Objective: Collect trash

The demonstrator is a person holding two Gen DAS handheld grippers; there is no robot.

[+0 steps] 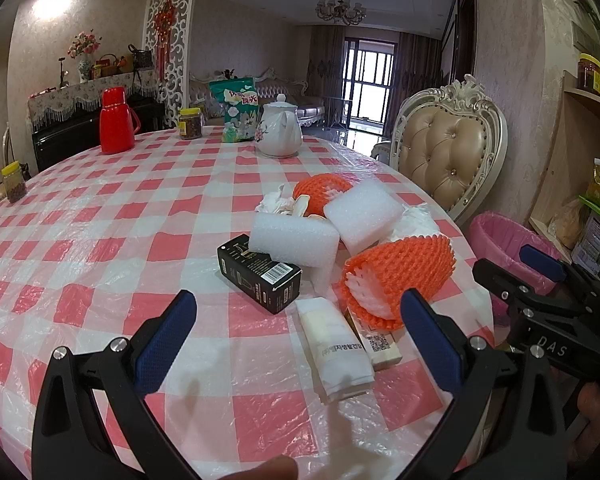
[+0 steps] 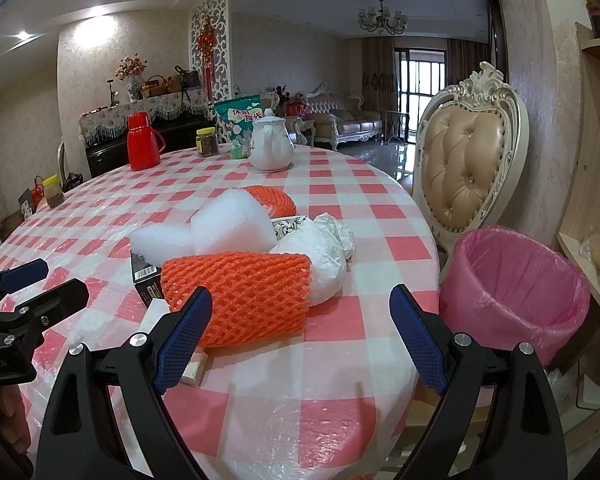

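Round table (image 1: 100,240) under a pink-and-white checked plastic cover, with a heap of trash near its right edge. Partly hidden: the black carton (image 1: 259,273) lies under a white foam block (image 1: 294,240) and in the right wrist view shows only one corner; a patterned box (image 2: 290,227) is mostly buried behind foam and a crumpled white plastic bag (image 2: 324,256); crumpled tissue (image 1: 274,202) peeks out behind the heap. A small box with a QR code (image 1: 380,344) is half covered by the near orange foam net (image 1: 396,280); its print is too small to read. The bin's base is cut off by the table edge.

Left gripper (image 1: 298,340): jaws wide apart, empty, with a white sachet (image 1: 334,348) lying between and just ahead of its fingers. Right gripper (image 2: 300,334): jaws wide apart, empty, the orange net just ahead, beside its left finger. The pink-lined bin (image 2: 512,292) stands off the table to the right, beside a padded chair (image 2: 466,168).
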